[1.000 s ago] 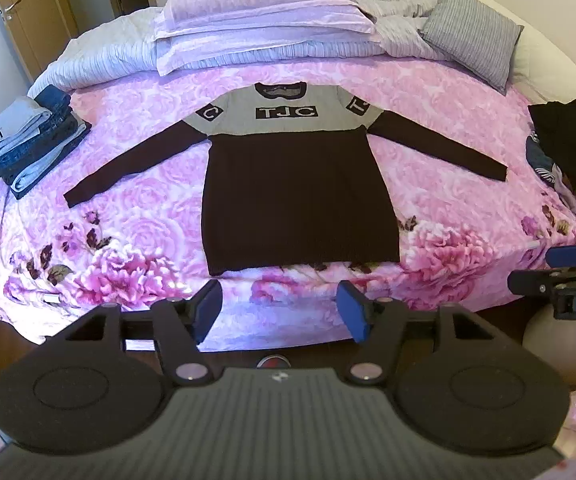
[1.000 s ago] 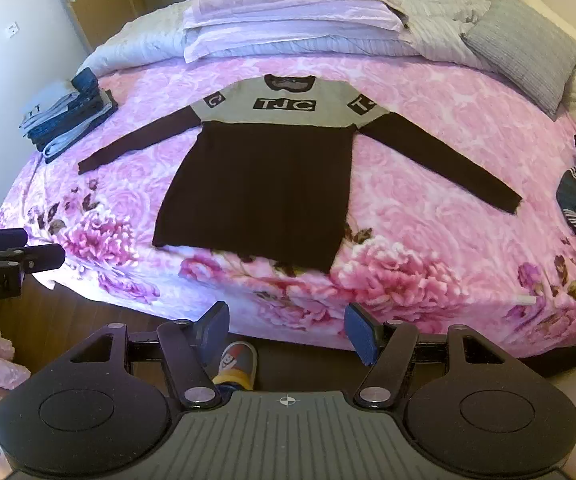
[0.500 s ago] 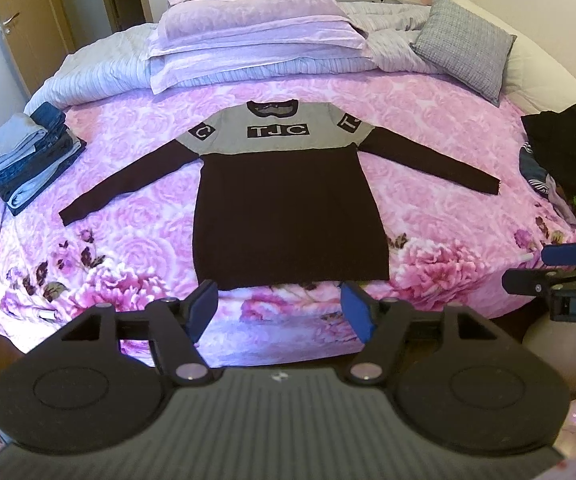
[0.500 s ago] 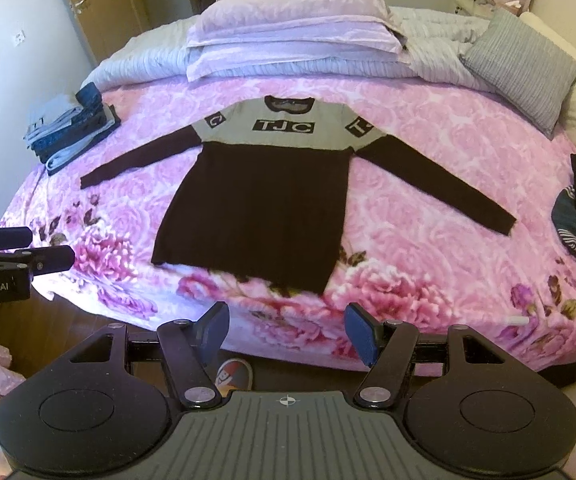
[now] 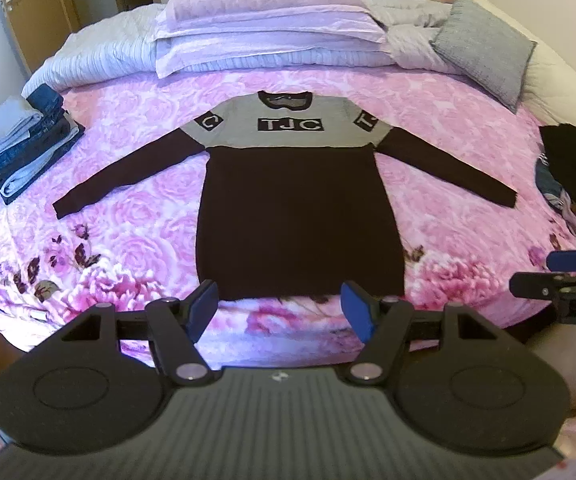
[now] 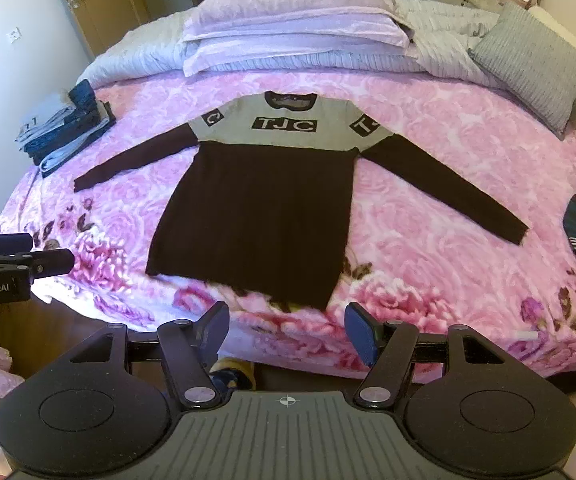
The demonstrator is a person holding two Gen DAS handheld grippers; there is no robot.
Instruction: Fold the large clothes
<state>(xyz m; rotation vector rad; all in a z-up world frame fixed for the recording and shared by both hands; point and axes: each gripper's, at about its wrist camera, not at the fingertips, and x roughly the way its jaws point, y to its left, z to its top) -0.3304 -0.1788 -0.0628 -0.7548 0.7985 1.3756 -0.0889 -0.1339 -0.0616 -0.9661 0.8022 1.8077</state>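
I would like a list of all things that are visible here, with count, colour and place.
sweater: 1, dark with grey top, spread flat mid-bed
bedspread: 1, pink floral, covers bed
folded jeans: 1 stack, blue and grey, bed's left edge
pillows: 1 pile, lilac, head of bed
cushion: 1, grey, far right
loose clothes: 1 heap, mostly black, right edge
door: 1, wooden, far left
left gripper: fingers open, near sweater's hem
right gripper: fingers open, near hem

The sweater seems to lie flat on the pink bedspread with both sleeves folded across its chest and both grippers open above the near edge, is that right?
Not quite: the sweater does lie flat on the bedspread, but both sleeves are spread straight out to the sides, not folded across the chest, as the left wrist view shows. The left gripper and right gripper are indeed open.
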